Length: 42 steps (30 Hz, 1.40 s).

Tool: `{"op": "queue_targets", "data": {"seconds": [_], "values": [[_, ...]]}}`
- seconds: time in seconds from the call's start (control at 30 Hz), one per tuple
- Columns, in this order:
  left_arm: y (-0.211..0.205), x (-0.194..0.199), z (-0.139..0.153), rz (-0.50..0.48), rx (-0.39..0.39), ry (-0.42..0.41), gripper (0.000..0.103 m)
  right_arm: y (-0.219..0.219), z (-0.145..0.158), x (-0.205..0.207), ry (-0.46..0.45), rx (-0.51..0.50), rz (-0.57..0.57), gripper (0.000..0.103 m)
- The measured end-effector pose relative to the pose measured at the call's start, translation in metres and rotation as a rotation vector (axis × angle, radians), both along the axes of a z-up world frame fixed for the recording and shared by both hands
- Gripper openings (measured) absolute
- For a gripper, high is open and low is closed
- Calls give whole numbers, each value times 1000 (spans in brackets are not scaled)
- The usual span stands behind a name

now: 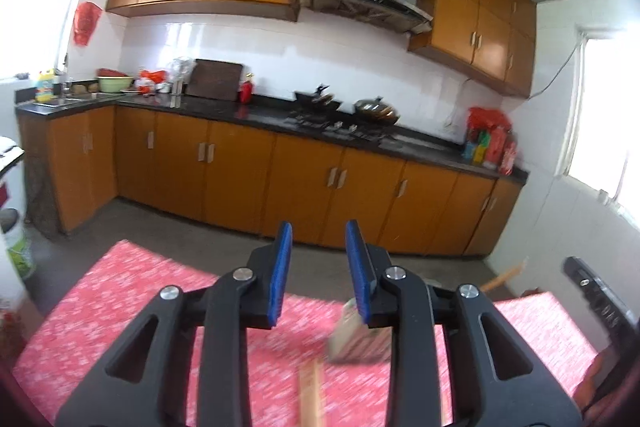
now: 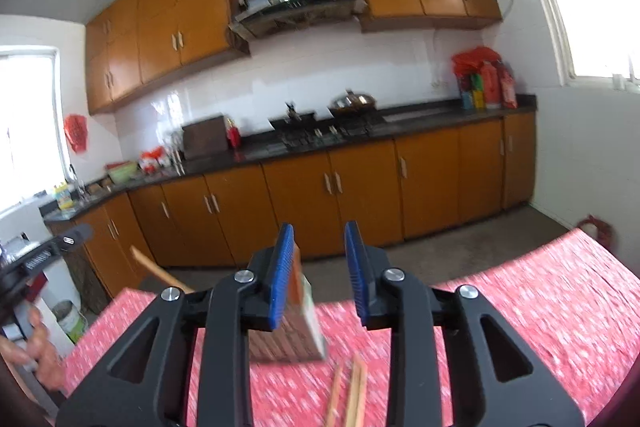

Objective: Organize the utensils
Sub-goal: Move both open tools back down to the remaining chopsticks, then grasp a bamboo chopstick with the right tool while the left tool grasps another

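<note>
In the left wrist view, the red patterned tablecloth (image 1: 120, 291) covers the table in the near field, and the left gripper (image 1: 319, 267) hangs above it with its blue-padded fingers (image 1: 280, 267) apart and nothing between them. Just right of the gap, partly hidden behind the right finger, a blurred slatted utensil holder (image 1: 356, 341) stands on the cloth. Nearer, a pale wooden stick, probably a chopstick (image 1: 312, 393), lies on the cloth below the holder. Farther right, another wooden stick (image 1: 505, 275) shows beyond the table's far edge, and the black body of the other gripper (image 1: 592, 287) enters at the right border.

In the right wrist view, a hand (image 2: 40, 347) grips a black tool at the left edge, and a wooden stick (image 2: 160, 273) pokes up past the table's far left corner. The right gripper (image 2: 319, 267) is centred over the cloth (image 2: 540, 307), its fingers (image 2: 354, 267) spread with no object clamped. The utensil holder (image 2: 296, 335) sits behind the left finger, tilted in appearance and motion-blurred. Right of it and nearer, two or three chopsticks (image 2: 354, 393) lie side by side on the cloth. Far beyond the table runs a dark kitchen counter (image 2: 420, 125) with orange cabinets (image 2: 360, 187), carrying a stove with a wok (image 2: 354, 103).
</note>
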State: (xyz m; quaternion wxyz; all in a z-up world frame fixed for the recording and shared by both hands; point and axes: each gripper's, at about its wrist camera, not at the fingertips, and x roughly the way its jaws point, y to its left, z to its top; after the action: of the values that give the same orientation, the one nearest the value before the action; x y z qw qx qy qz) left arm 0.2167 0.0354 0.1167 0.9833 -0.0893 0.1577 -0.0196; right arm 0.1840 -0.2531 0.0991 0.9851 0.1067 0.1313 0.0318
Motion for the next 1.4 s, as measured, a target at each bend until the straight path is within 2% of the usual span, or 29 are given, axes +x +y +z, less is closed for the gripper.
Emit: {"op": "queue_targets", "data": {"seconds": [0.07, 0.17, 0.23, 0.33, 0.4, 0.6, 0.8, 0.9, 0.97, 1.03, 1.17, 1.4], "values": [[11, -11, -21, 25, 25, 50, 30, -6, -24, -4, 80, -9, -6, 29], [25, -23, -71, 23, 55, 185, 30, -9, -76, -2, 259, -11, 17, 28], [29, -29, -96, 8, 51, 247, 30, -6, -117, -3, 381, -4, 46, 28], [30, -38, -130, -23, 38, 331, 30, 2, -163, -9, 503, 26, 86, 23], [27, -43, -148, -40, 30, 371, 30, 7, -178, -11, 536, 24, 91, 23], [13, -52, -177, -85, 43, 426, 30, 14, -201, -6, 591, 5, 90, 23], [0, -53, -183, -117, 54, 445, 30, 22, -215, 1, 618, -27, 90, 19], [-4, -51, -185, -136, 51, 455, 30, 24, -217, 4, 609, -70, 70, 8], [-6, -49, -189, -157, 39, 468, 29, 19, -216, 7, 607, -78, 44, 8], [-9, -49, -193, -175, 31, 481, 25, 8, -217, 9, 606, -58, -5, 8], [-18, -48, -203, -216, 43, 512, 18, -3, -218, 12, 605, -30, -20, 8], [-36, -43, -216, -246, 93, 557, 15, -1, -218, 6, 593, -58, -16, 8]]}}
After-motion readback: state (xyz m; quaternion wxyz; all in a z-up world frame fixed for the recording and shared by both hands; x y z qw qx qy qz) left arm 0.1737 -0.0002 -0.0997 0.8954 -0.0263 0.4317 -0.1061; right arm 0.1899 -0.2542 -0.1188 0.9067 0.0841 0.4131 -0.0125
